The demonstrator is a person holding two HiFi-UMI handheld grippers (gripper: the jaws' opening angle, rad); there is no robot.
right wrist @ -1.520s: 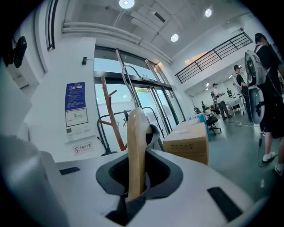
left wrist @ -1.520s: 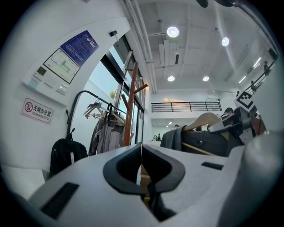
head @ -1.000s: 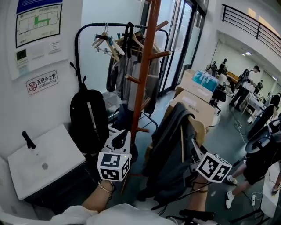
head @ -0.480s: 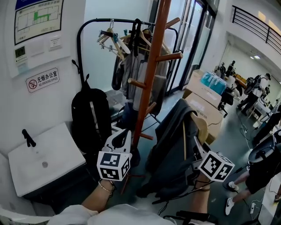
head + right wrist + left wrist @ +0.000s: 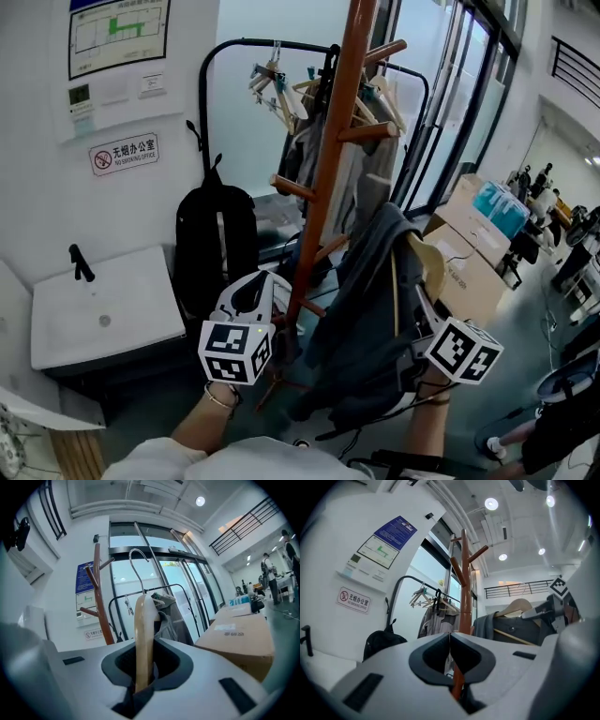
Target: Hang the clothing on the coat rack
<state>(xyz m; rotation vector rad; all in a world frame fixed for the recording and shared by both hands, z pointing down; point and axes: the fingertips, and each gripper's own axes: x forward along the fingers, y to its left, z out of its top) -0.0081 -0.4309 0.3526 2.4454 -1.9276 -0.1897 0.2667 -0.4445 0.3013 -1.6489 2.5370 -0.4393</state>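
Observation:
The brown wooden coat rack (image 5: 328, 159) stands in the middle, its pegs angled upward. A dark grey jacket (image 5: 366, 328) hangs on a pale wooden hanger (image 5: 429, 267) just right of the pole. My right gripper (image 5: 418, 314) is shut on the hanger's shoulder. In the right gripper view the hanger (image 5: 143, 634) rises between the jaws, its metal hook (image 5: 137, 566) free in the air, with the coat rack (image 5: 99, 597) off to the left. My left gripper (image 5: 255, 286) is shut on nothing, low beside the pole's base. The rack's pole (image 5: 464, 583) shows behind its jaws.
A black backpack (image 5: 216, 244) hangs left of the rack above a white sink cabinet (image 5: 103, 314). Behind is a black clothes rail (image 5: 309, 56) with hangers and garments. Cardboard boxes (image 5: 469, 267) and glass doors are at the right, with people far off.
The view has swung, so the rack, the wall and the backpack sit further right in the picture. The jacket on its hanger is now closer to the pole. Both grippers keep their grip state.

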